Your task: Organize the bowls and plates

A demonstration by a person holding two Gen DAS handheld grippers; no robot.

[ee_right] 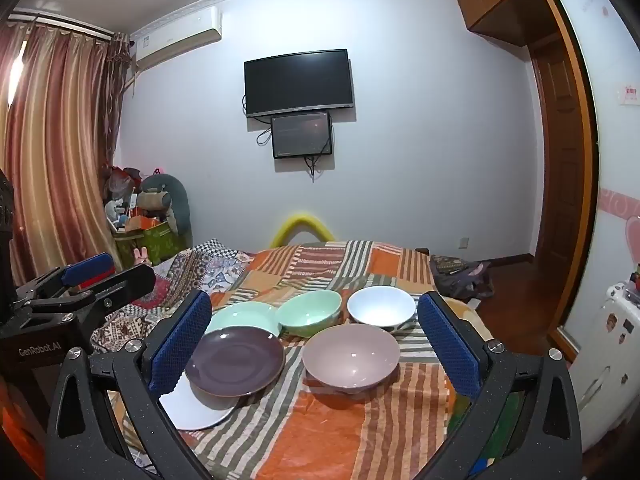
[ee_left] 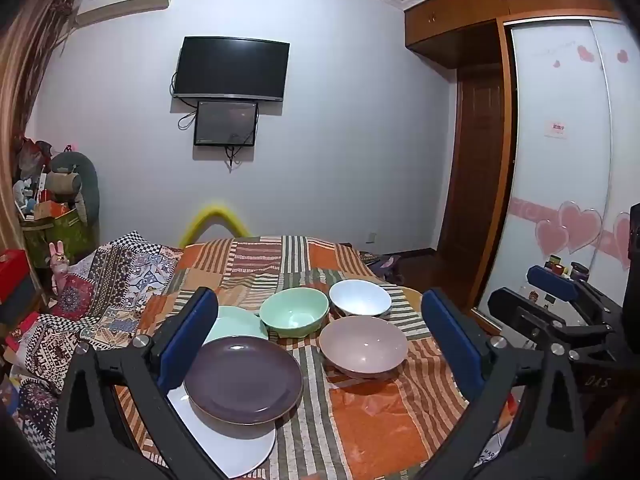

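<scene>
Both the left gripper (ee_left: pixel 320 332) and right gripper (ee_right: pixel 314 332) hover wide open, empty, above a patchwork bed (ee_right: pixel 320 432); three plates (ee_left: pixel 244 380), seemingly overlapping, left of three bowls (ee_left: pixel 363 346), unstacked.

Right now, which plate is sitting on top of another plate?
The purple plate. It overlaps the white plate; the green plate lies behind.

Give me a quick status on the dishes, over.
Left gripper and right gripper open, holding nothing. Three bowls and three plates on the bed, untouched; purple plate overlaps white plate. Nothing blocking.
</scene>
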